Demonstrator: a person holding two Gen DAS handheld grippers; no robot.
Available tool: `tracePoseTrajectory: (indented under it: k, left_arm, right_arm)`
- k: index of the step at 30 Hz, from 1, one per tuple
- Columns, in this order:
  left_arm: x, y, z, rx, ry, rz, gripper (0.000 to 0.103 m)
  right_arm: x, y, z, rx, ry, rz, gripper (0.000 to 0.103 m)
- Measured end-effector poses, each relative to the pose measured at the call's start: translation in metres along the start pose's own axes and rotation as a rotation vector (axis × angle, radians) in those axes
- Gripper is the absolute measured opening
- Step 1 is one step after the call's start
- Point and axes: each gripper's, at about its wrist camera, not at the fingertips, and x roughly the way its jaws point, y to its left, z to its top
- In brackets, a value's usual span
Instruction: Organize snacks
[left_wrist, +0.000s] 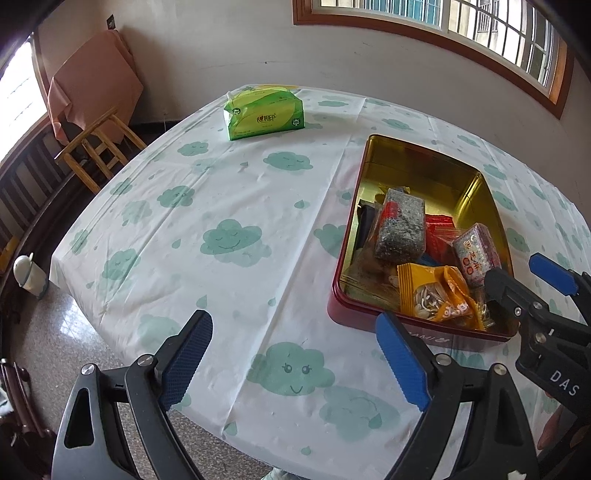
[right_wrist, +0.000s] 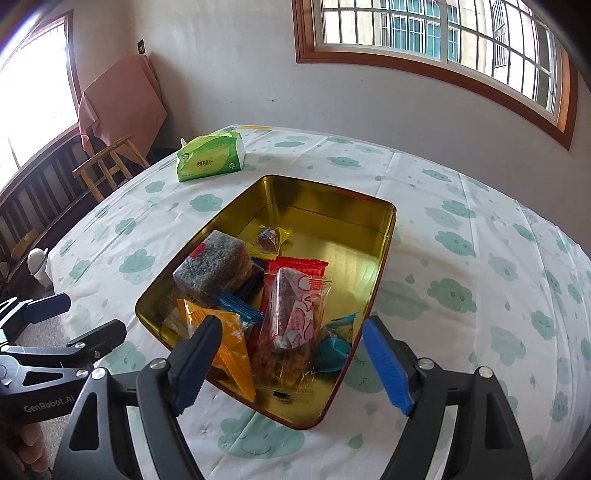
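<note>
Green tissue pack (right_wrist: 211, 156) sits well behind the snack-filled tin (right_wrist: 384, 236).

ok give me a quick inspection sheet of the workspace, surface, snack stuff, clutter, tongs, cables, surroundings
surface: table under a white cloth with green clouds, creased but flat.
job's things: open gold-lined tin holding wrapped snacks at its near end, far end bare; grey speckled block, orange pack, red-and-white pack, small yellow candy.
clutter: green tissue pack at the far side, apart from the tin.
grippers: left tongs open over the cloth beside the tin, holding nothing; right tongs open above the tin's near end, holding nothing.
cables: nothing seen.
surroundings: wooden stool, cloth-draped furniture, barred window, white bin on the floor.
</note>
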Motion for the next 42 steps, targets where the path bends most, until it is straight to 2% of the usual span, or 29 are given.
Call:
tracePoseTrajectory:
  k: [19,42]
  left_arm:
    - [-0.005,-0.031,-0.007,0.059,0.014,-0.022,0.088]
    - [-0.004,-0.034,-0.007,0.063,0.016,-0.012,0.088]
  right_arm:
    - [-0.013,-0.016,-0.037,0.033,0.051,-0.022,0.081]
    - [-0.004,-0.017,-0.041,0.035,0.083,-0.012,0.081]
